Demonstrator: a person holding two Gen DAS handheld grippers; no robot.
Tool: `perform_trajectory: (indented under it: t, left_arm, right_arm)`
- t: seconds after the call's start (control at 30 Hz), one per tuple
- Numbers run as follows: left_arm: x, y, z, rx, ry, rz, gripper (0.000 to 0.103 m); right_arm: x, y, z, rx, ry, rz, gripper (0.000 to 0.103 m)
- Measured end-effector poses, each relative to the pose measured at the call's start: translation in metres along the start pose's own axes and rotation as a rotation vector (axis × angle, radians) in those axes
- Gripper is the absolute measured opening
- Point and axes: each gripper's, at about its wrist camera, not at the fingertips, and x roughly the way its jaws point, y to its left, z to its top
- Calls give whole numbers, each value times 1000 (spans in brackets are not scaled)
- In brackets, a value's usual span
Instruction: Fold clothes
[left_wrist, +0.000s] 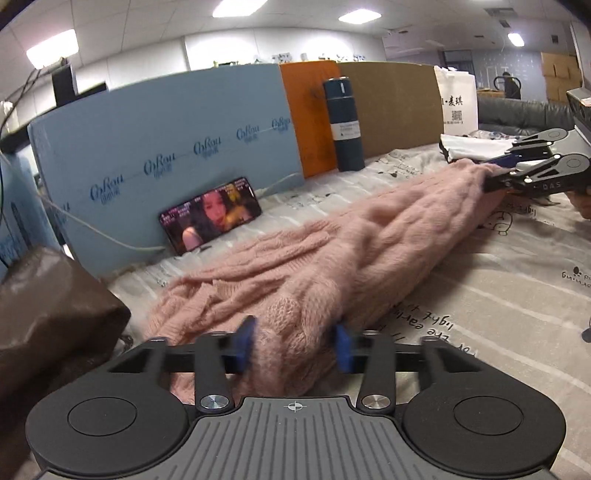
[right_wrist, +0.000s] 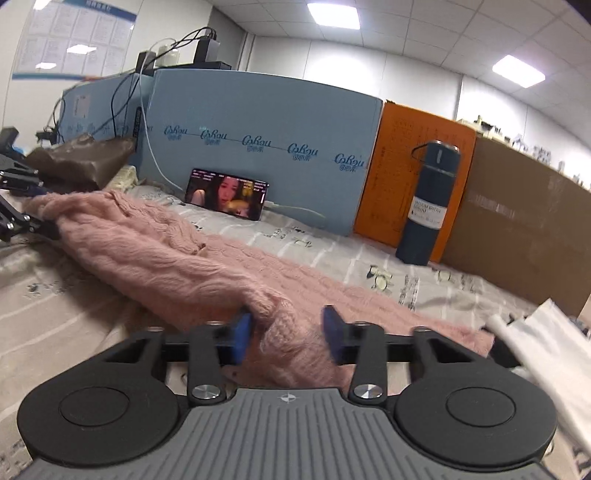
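Left gripper (left_wrist: 295, 345): jaws standing partly apart, bunched knit of the pink sweater (left_wrist: 354, 243) filling the gap and pressing against both blue pads (left_wrist: 246, 341). Right gripper (right_wrist: 286, 338): jaws likewise partly apart, gripping the sweater's opposite end. The sweater is lying stretched lengthwise between the two grippers across the printed sheet (right_wrist: 66, 317). Behind it, a phone (right_wrist: 226, 194) is leaning against a blue board (right_wrist: 266, 122), beside a dark flask (right_wrist: 428, 203).

Pink cable-knit sweater (left_wrist: 332, 258), bunched lengthwise, stretched across bedsheet (left_wrist: 498, 295).
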Motion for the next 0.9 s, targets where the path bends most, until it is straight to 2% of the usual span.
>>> perform_trajectory:
  t: [0.03, 0.13, 0.3, 0.4, 0.43, 0.47, 0.5, 0.53, 0.57, 0.6, 0.63, 0.7, 0.77, 0.9]
  left_arm:
    - [2, 2, 0, -13, -3, 9, 24]
    - [3, 13, 3, -75, -32, 20, 19]
    - [5, 37, 17, -175, -93, 48, 18]
    - [18, 50, 25, -221, -68, 67, 19]
    - [24, 52, 26, -223, -59, 89, 24]
    - [29, 54, 26, -226, -51, 109, 24]
    - [34, 55, 27, -232, -48, 118, 25]
    - [37, 55, 27, -236, -62, 128, 32]
    - [38, 53, 28, -234, -84, 138, 40]
    - [39, 51, 30, -232, -102, 145, 61]
    - [41, 48, 31, -230, -120, 153, 70]
    - [45, 43, 37, -221, -143, 149, 70]
    - [54, 38, 44, -206, -131, 147, 71]
    - [86, 41, 45, -213, -35, 233, 71]
  right_arm:
    - [4, 0, 3, -1, -3, 3, 25]
    - [14, 0, 11, -2, -12, 10, 21]
    - [45, -13, 32, 23, -26, 55, 21]
    - [70, -21, 40, 44, 13, 83, 21]
    - [77, -23, 40, 51, 25, 85, 21]
    - [83, -25, 40, 59, 39, 88, 24]
    - [89, -28, 39, 71, 53, 89, 32]
    - [94, -30, 37, 83, 66, 89, 38]
    - [97, -32, 35, 98, 73, 93, 39]
    - [99, -34, 33, 114, 79, 97, 39]
    - [102, -36, 31, 130, 84, 101, 42]
    - [105, -38, 28, 145, 91, 97, 48]
    - [107, -40, 26, 154, 95, 90, 52]
    - [102, -49, 25, 160, 95, 87, 65]
